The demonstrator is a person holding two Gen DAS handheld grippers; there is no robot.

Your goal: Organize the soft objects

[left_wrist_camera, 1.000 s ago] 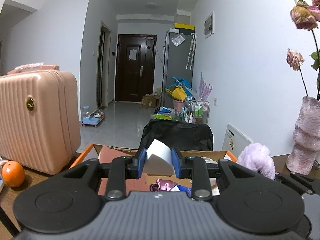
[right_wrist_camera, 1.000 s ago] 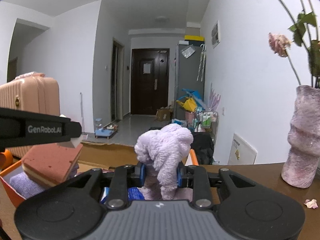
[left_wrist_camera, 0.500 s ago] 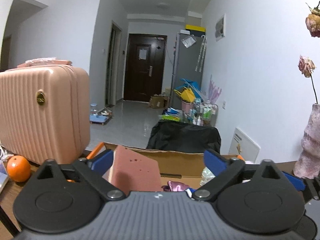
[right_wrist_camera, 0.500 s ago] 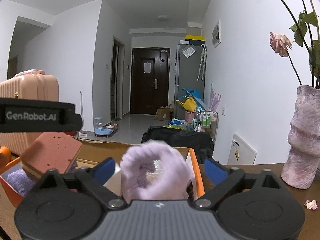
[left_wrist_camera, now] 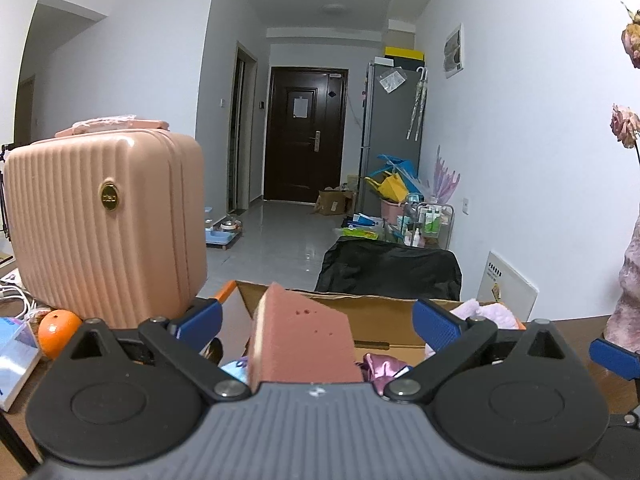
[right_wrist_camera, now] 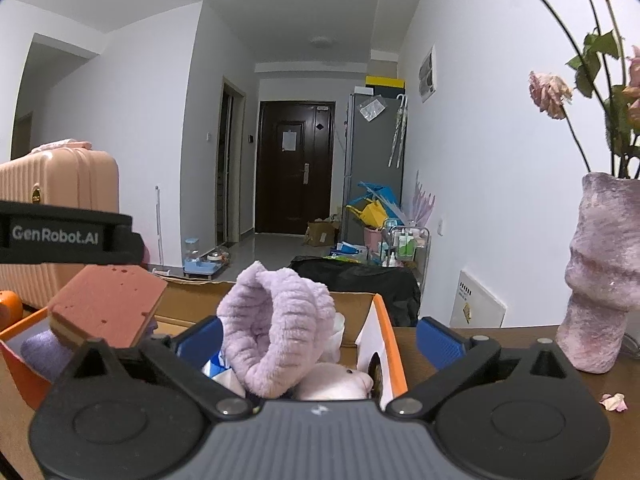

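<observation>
An orange-rimmed cardboard box stands on the wooden table and holds soft things. A pink sponge lies tilted in its left part; it also shows in the right wrist view. A fluffy lilac cloth sits in the right part, above a pale plush toy. My left gripper is open, its jaws apart on either side of the sponge. My right gripper is open around the lilac cloth, not pressing it.
A pink suitcase stands left of the box, with an orange in front of it. A lilac vase with dried roses stands at the right. A black bag lies behind the table.
Both grippers have opened. The left one let go of the sponge and the right one let go of the lilac cloth; both things now rest in the box. The grippers drew back a little.
</observation>
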